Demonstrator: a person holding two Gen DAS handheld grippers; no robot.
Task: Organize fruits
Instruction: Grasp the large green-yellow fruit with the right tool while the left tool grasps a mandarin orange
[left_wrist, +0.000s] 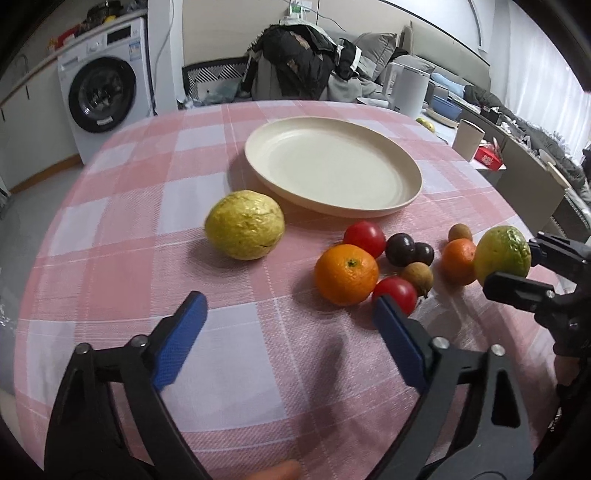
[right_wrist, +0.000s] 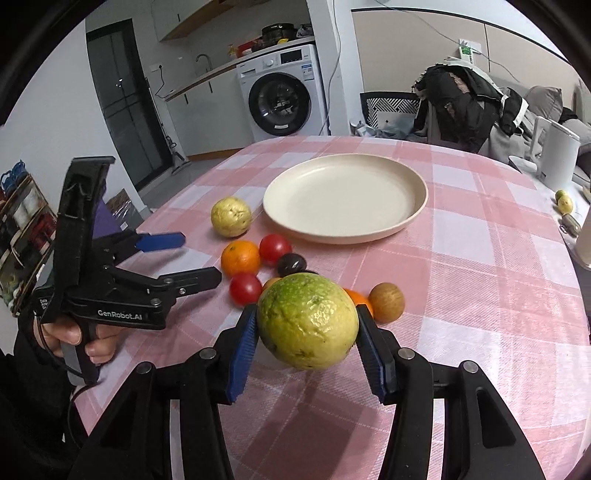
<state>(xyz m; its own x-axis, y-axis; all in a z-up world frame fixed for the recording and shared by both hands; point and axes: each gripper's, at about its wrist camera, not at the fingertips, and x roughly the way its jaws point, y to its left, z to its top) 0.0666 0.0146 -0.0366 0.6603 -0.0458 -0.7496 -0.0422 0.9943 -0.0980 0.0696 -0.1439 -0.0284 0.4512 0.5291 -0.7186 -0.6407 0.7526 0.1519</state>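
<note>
Left wrist view: the left gripper (left_wrist: 290, 317) occupies the lower frame, its blue-padded jaws spread wide over bare pink-checked tablecloth (left_wrist: 122, 266), nothing between them. A yellow guava (left_wrist: 245, 225) lies left of centre, just beside the empty cream plate (left_wrist: 413, 177) at upper centre. Right of centre sits a cluster: a large orange (left_wrist: 346, 274), two red tomatoes (left_wrist: 365, 238), dark plums (left_wrist: 400, 249), brown longans (left_wrist: 417, 277) and a small orange (left_wrist: 459, 260). At the right edge, the right gripper (left_wrist: 517, 266) clamps a green-yellow guava (left_wrist: 502, 254). A washing machine (left_wrist: 103, 92) stands at upper left; its label is unreadable. Right wrist view: the right gripper (right_wrist: 306, 343) at lower centre holds the green-yellow guava (right_wrist: 307, 320) between both blue pads, lifted clear of the tablecloth (right_wrist: 480, 295). The plate (right_wrist: 417, 206) lies at upper centre. At left, a hand (right_wrist: 85, 338) grips the left gripper (right_wrist: 201, 258), jaws apart, its body marked "GenRobot.AI".
</note>
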